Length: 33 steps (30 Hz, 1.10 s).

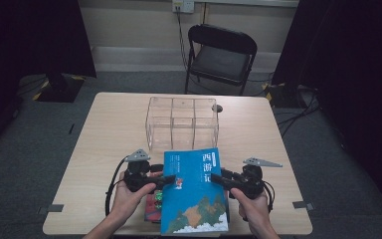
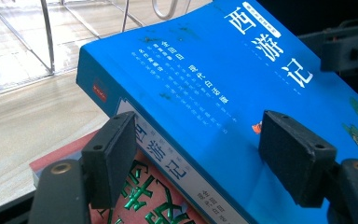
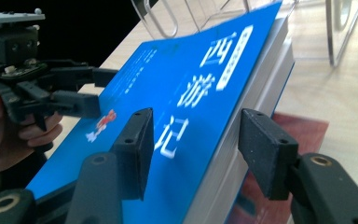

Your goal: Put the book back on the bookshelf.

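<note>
Left gripper [image 1: 169, 178]: your left hand [image 1: 128, 196] holds it at the spine side of the thick blue paperback book with white Chinese title characters [image 1: 195, 191] — its black jaws straddle the spine, one on the cover, one at the underside, set to the book's thickness. You cannot tell from these views whether the pads press.

Red book [image 1: 151, 208]: it lies flat on the pale wooden table [image 1: 109, 129], under the blue book's left edge, with green foil lettering on its cover.

Blue book: it sits at the near middle of the table, just in front of the clear acrylic divided organiser [image 1: 182, 123], and its far end tilts upward off the red book.

Right gripper [image 1: 216, 178]: your right hand [image 1: 253, 206] brings it to the page-edge side — one jaw lies over the cover, the other stands off the white page block with a visible gap, so it grips nothing.

Behind the table: a black folding chair [image 1: 221, 55] stands against the wall.
</note>
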Motion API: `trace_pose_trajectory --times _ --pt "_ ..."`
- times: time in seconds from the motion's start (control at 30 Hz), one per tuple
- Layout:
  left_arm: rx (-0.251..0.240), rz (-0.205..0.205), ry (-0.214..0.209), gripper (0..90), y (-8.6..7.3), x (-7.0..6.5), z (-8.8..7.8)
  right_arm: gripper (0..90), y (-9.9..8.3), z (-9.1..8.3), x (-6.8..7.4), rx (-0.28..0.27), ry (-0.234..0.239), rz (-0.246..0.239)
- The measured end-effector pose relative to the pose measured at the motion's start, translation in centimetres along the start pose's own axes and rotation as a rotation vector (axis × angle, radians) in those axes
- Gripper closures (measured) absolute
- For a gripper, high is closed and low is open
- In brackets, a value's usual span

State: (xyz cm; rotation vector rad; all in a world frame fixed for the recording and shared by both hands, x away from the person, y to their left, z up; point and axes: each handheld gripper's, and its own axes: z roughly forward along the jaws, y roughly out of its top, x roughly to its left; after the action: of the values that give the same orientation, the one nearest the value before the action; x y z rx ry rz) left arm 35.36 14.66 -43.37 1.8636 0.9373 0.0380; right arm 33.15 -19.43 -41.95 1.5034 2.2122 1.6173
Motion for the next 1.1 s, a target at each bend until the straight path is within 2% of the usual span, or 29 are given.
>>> trace_pose_trajectory --times 0.23,0.27,0.3,0.43,0.53,0.63,0.8,1.0,1.1 --pt "0.008 -0.002 0.002 27.0 0.0 0.0 0.0 48.4 -0.1 -0.6 0.1 -0.022 0.044 0.04" --pt "0.003 -0.003 0.002 26.6 0.0 -0.1 0.1 48.5 0.0 -0.7 -0.1 -0.027 0.062 0.066" --pt "0.003 -0.004 0.004 26.2 0.0 -0.1 0.1 49.0 0.0 -0.7 -0.2 -0.027 0.066 0.07" --pt "0.004 -0.005 0.006 24.9 0.1 -0.1 0.2 48.8 0.0 -0.4 -0.5 -0.021 0.062 0.082" --pt "0.008 -0.002 0.007 24.6 0.1 -0.2 0.2 48.6 0.3 0.0 -1.0 -0.038 0.064 0.128" --pt "0.008 0.001 0.007 24.4 0.1 -0.1 0.2 48.4 0.6 0.5 -1.3 -0.043 0.049 0.131" --pt "0.009 -0.001 0.005 23.8 0.1 -0.1 0.2 48.1 1.0 1.0 -1.9 -0.044 0.056 0.162" --pt "0.008 0.0 0.004 23.7 0.1 -0.2 0.2 48.7 1.2 0.7 -1.6 -0.048 0.068 0.177" --pt "0.005 -0.005 -0.003 23.7 -0.1 -0.1 0.2 51.0 0.8 0.2 -1.1 -0.006 0.108 0.24"
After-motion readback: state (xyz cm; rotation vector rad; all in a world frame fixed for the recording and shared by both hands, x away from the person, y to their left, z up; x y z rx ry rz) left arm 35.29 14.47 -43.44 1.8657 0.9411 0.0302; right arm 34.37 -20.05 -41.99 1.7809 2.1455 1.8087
